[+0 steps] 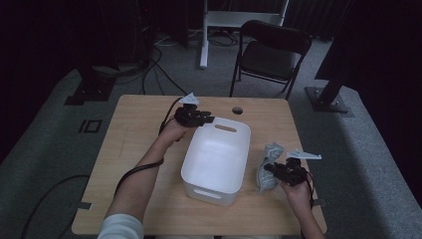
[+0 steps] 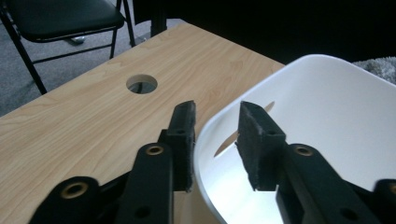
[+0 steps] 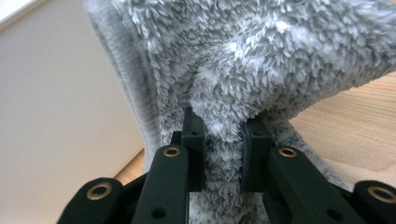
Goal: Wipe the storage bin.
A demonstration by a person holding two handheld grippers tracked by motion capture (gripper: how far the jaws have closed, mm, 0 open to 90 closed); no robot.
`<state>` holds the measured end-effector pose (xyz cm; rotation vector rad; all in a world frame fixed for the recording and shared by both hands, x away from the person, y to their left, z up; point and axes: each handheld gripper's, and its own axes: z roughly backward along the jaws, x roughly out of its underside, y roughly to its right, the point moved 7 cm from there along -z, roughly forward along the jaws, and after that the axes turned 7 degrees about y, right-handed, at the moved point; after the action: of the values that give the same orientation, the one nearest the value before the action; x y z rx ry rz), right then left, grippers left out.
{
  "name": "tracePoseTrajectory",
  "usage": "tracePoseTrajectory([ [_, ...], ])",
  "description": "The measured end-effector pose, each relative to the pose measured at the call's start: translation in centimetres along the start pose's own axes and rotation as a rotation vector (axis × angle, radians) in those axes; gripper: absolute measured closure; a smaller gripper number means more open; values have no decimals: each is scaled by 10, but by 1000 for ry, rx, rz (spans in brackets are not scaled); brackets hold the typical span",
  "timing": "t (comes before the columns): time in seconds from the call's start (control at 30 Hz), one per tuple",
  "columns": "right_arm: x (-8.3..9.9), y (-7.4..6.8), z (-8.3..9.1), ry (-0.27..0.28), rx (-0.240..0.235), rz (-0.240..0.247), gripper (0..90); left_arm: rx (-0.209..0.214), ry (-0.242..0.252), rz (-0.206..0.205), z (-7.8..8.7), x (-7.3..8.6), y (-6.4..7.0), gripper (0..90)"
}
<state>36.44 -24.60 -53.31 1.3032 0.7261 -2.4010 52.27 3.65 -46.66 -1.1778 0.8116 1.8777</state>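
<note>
Right gripper view: fingers [image 3: 252,154] clamped on grey cloth [image 3: 261,60]; left gripper [image 2: 215,140] fingers apart astride white bin [image 2: 327,121] rim.

Two claws at a white bin on a wooden desk

The left claw [image 1: 206,119] sits at the far left corner of the white bin [image 1: 217,160], at its rim. The right claw [image 1: 270,168] is at the grey fluffy cloth [image 1: 268,167], which lies on the desk [image 1: 134,134] just right of the bin. A black folding chair [image 1: 271,52] stands beyond the desk's far edge.
</note>
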Motion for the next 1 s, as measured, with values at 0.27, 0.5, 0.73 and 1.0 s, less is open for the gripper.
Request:
tracePoseTrajectory([
  [0.27, -1, 1, 1, 3, 1, -5, 761, -45, -3, -29, 2, 2, -1, 780],
  [0.5, -2, 0, 2, 8, -2, -7, 761, -81, -18, -72, 14, 7, 4, 817],
  [0.73, -2, -2, 2, 10, -7, -7, 761, -87, 0, -58, 26, 12, 9, 830],
  [1.0, -1, -1, 2, 8, -5, -7, 761, -54, -8, -50, 17, 11, 6, 701],
])
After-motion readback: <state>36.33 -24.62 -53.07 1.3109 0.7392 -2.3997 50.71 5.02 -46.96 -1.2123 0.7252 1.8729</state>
